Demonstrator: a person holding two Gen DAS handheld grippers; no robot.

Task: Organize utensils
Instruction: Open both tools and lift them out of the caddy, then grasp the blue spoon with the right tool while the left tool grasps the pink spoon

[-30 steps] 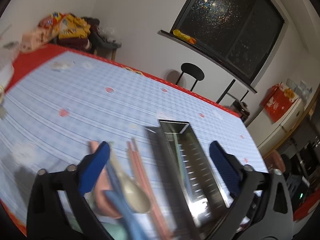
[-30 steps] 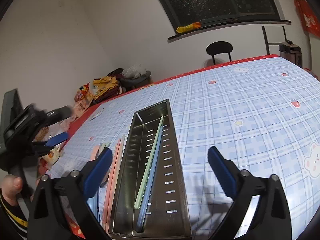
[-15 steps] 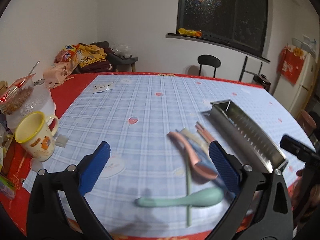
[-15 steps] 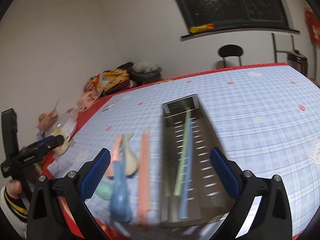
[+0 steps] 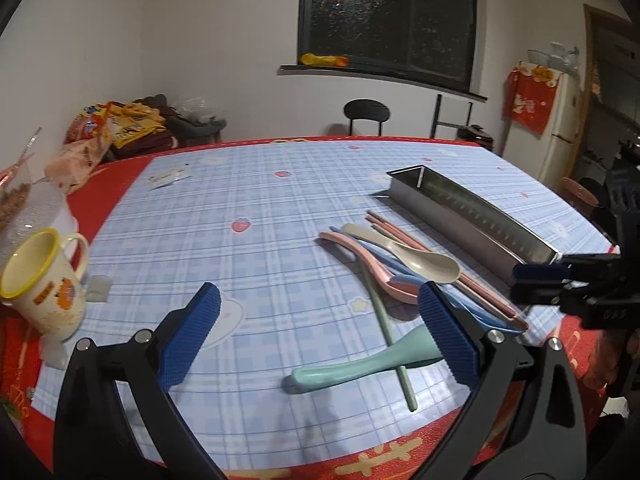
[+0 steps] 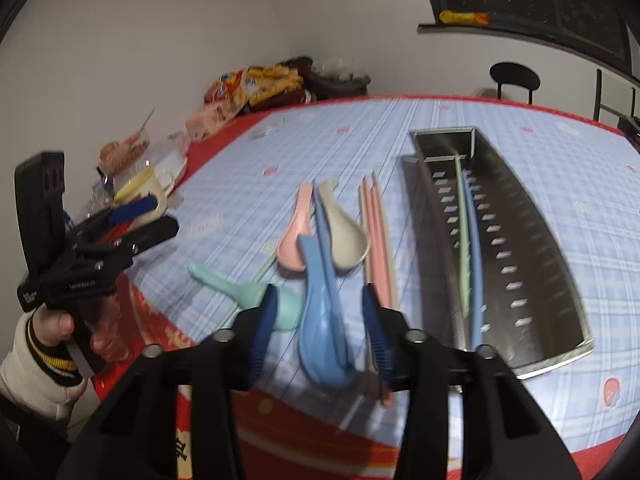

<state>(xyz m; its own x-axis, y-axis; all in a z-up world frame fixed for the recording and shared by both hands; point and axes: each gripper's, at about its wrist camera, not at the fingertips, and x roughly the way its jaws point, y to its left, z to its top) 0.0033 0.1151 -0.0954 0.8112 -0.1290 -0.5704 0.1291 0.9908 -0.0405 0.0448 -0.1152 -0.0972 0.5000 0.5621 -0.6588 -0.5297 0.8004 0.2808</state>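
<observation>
A steel utensil tray (image 5: 472, 220) (image 6: 516, 264) lies on the checked tablecloth and holds a green and a blue chopstick (image 6: 468, 248). Beside it lie pink chopsticks (image 6: 376, 236), a beige spoon (image 5: 420, 260) (image 6: 344, 232), a pink spoon (image 5: 360, 264) (image 6: 296, 236), a blue spoon (image 6: 320, 312), a green spoon (image 5: 360, 364) (image 6: 244, 292) and a green chopstick (image 5: 388, 336). My left gripper (image 5: 320, 336) is open and empty, above the cloth left of the green spoon. My right gripper (image 6: 320, 328) hangs partly open over the blue spoon's bowl; its pads (image 6: 376, 332) stand on either side, apart from it.
A yellow-rimmed mug (image 5: 40, 280) and a plastic food tub (image 5: 28, 208) stand at the table's left edge. Snack bags (image 5: 116, 128) are piled at the far left corner. The red table border (image 5: 360, 464) runs close below the spoons. A chair (image 5: 366, 114) stands behind the table.
The left gripper has swung left and back from the utensils. The right gripper has moved left from the tray to over the blue spoon, and its jaws have narrowed.
</observation>
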